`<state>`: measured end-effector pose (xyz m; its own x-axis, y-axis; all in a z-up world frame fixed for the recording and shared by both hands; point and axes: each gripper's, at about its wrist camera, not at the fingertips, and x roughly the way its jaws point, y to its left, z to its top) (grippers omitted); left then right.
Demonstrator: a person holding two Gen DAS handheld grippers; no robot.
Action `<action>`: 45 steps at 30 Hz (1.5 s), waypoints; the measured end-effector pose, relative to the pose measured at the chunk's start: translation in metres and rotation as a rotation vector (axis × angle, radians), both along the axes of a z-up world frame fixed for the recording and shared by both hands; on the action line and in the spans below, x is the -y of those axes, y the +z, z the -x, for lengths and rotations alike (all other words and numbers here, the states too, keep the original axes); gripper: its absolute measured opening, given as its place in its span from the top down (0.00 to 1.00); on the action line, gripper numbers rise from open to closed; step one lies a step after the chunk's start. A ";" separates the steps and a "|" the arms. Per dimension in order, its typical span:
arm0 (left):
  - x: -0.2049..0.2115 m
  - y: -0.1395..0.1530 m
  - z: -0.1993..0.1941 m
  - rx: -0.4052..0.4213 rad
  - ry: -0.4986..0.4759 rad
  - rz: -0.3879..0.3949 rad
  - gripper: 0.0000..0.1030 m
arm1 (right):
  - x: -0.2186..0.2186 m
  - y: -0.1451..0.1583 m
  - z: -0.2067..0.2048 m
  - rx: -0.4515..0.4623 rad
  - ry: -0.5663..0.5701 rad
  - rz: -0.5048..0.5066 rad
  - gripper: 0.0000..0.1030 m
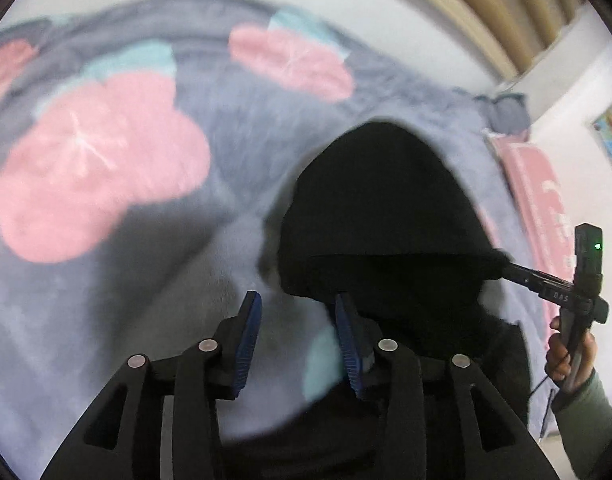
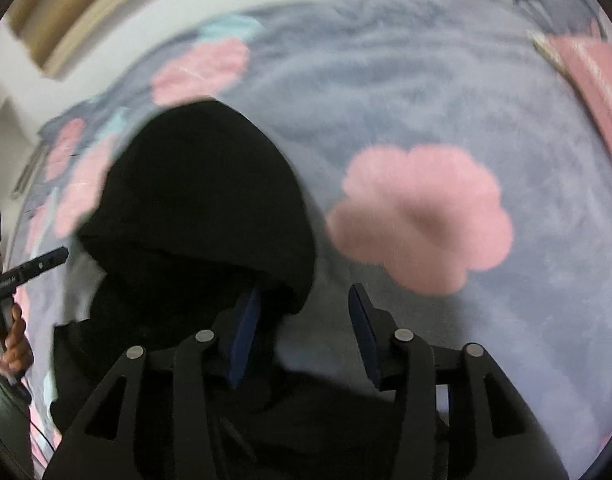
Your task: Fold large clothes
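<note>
A black hooded garment [image 1: 381,208] lies flat on a grey blanket, its pointed hood toward the far side. It also shows in the right wrist view [image 2: 202,200]. My left gripper [image 1: 300,320] is open, just above the blanket at the hood's left edge, its right finger touching or just over the black cloth. My right gripper [image 2: 306,312] is open at the hood's right edge, its left finger against the cloth. Each gripper shows in the other's view: the right one [image 1: 505,264] reaches the hood's right edge, the left one [image 2: 56,258] hovers left of the hood.
The grey fleece blanket [image 1: 118,320] with pink flower patches [image 2: 421,216] covers the bed. A pink pillow or cloth [image 1: 541,200] lies at the right edge. A white wall and wooden headboard [image 1: 485,4] stand behind. The frames are motion-blurred.
</note>
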<state>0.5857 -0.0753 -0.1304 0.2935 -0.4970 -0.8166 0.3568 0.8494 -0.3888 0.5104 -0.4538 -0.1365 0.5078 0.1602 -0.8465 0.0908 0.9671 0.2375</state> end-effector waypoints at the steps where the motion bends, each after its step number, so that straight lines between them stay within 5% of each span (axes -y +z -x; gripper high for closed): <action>1: 0.000 0.018 0.003 0.038 -0.005 0.019 0.54 | -0.003 0.011 -0.002 0.026 0.007 0.003 0.52; 5: 0.023 0.053 -0.008 0.122 -0.027 0.074 0.47 | -0.015 0.026 -0.032 0.085 0.027 -0.002 0.52; 8: 0.052 0.042 -0.025 0.121 -0.044 0.032 0.47 | -0.027 0.000 -0.052 0.038 0.042 0.001 0.52; 13: 0.076 -0.042 -0.042 -0.064 -0.084 0.000 0.47 | -0.028 -0.073 -0.063 -0.113 0.054 -0.009 0.52; 16: 0.077 -0.078 -0.037 -0.092 -0.083 -0.027 0.47 | -0.026 -0.086 -0.063 -0.120 0.058 -0.018 0.53; 21: 0.078 -0.043 -0.031 0.005 -0.100 -0.066 0.50 | -0.019 -0.056 -0.060 -0.105 0.110 -0.021 0.52; 24: 0.068 0.007 -0.026 0.109 -0.129 0.029 0.48 | -0.008 -0.028 -0.059 -0.045 0.142 -0.044 0.49; 29: 0.061 0.043 -0.052 0.158 -0.132 0.069 0.28 | 0.011 -0.009 -0.073 -0.018 0.155 -0.025 0.48; 42: 0.104 -0.053 -0.131 -0.147 -0.232 0.042 0.28 | 0.013 -0.068 -0.153 -0.134 0.215 -0.187 0.47; 45: 0.114 -0.062 -0.130 -0.151 -0.253 0.036 0.33 | 0.005 -0.071 -0.158 -0.132 0.226 -0.218 0.42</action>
